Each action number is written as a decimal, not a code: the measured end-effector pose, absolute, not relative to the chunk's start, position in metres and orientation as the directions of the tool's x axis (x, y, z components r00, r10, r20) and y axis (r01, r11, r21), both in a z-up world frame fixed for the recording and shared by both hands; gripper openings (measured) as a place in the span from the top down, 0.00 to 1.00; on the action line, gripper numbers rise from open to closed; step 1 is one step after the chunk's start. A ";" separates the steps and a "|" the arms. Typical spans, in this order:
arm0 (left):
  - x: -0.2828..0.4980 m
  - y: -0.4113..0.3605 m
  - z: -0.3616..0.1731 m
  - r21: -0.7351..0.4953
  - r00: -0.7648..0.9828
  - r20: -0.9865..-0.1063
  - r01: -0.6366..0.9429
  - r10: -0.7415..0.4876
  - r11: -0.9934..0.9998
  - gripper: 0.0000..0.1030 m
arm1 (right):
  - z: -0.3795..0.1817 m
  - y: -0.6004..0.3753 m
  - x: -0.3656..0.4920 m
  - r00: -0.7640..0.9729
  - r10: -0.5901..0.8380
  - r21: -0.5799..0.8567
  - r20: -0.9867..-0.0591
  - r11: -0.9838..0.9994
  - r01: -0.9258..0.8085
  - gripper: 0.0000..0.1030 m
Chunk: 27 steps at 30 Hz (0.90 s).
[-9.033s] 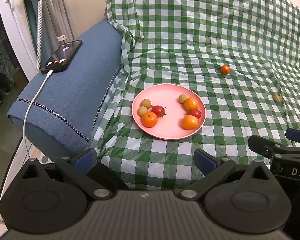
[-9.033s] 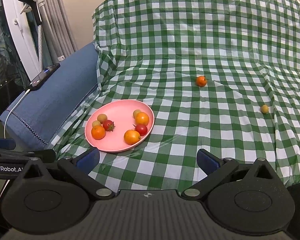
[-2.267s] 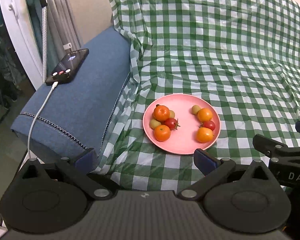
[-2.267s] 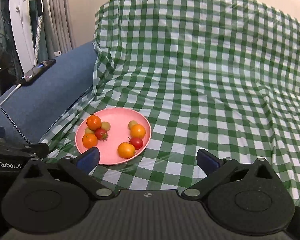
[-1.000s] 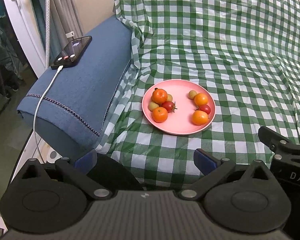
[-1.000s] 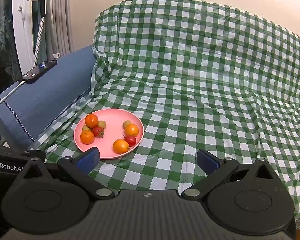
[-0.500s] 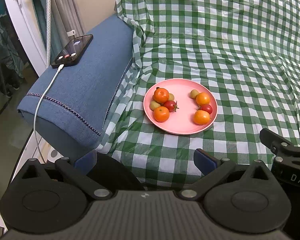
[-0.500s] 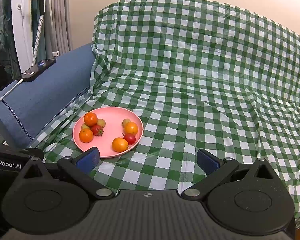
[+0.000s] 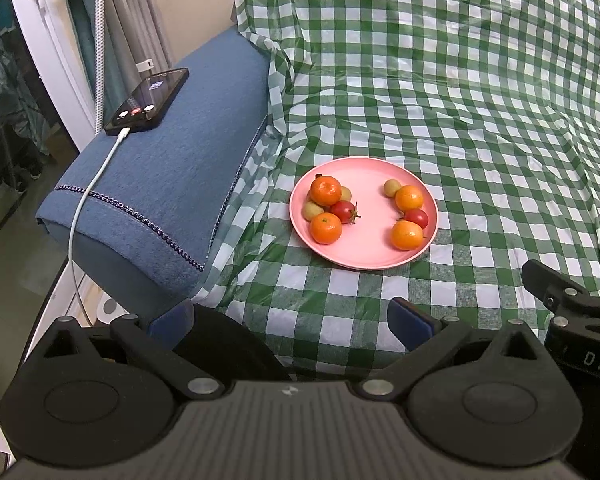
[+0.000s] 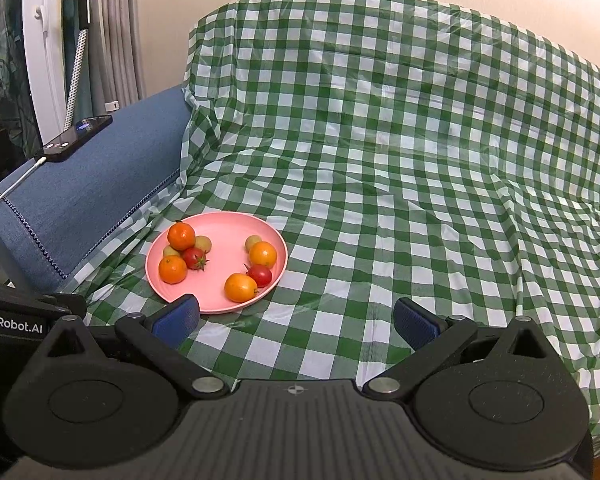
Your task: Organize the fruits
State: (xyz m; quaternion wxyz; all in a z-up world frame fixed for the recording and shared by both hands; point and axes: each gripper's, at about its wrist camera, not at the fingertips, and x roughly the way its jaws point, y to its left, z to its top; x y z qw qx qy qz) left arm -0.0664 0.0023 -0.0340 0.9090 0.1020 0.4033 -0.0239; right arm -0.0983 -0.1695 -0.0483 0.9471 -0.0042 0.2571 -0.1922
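Checked cloth [image 9: 460, 120] | left tool [image 9: 292, 318] spread, empty | right tool [image 10: 296, 316] spread, empty

Left hand-held gripper [image 9: 288, 322], right hand-held gripper [image 10: 296, 322]: jaws spread, empty.

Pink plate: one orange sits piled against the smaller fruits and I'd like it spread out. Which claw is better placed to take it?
Left, probably. The piled orange lies nearly straight ahead of the open left claw; from the open right claw it sits far off to the left.
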 end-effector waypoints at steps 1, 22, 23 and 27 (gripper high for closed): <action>-0.066 0.002 -0.034 0.166 0.673 -0.738 0.125 0.039 0.978 0.00 | -0.048 -0.169 -0.098 0.794 -0.366 -0.107 -0.486 0.926 0.362 0.01; -0.066 0.004 -0.034 0.165 0.677 -0.735 0.118 0.042 0.979 0.00 | -0.050 -0.165 -0.099 0.796 -0.367 -0.104 -0.482 0.926 0.363 0.01; -0.066 0.004 -0.034 0.165 0.677 -0.735 0.118 0.043 0.979 0.00 | -0.049 -0.166 -0.099 0.796 -0.366 -0.104 -0.482 0.926 0.363 0.01; -0.066 0.004 -0.033 0.164 0.676 -0.735 0.118 0.042 0.979 0.00 | -0.049 -0.166 -0.100 0.796 -0.366 -0.104 -0.482 0.926 0.363 0.01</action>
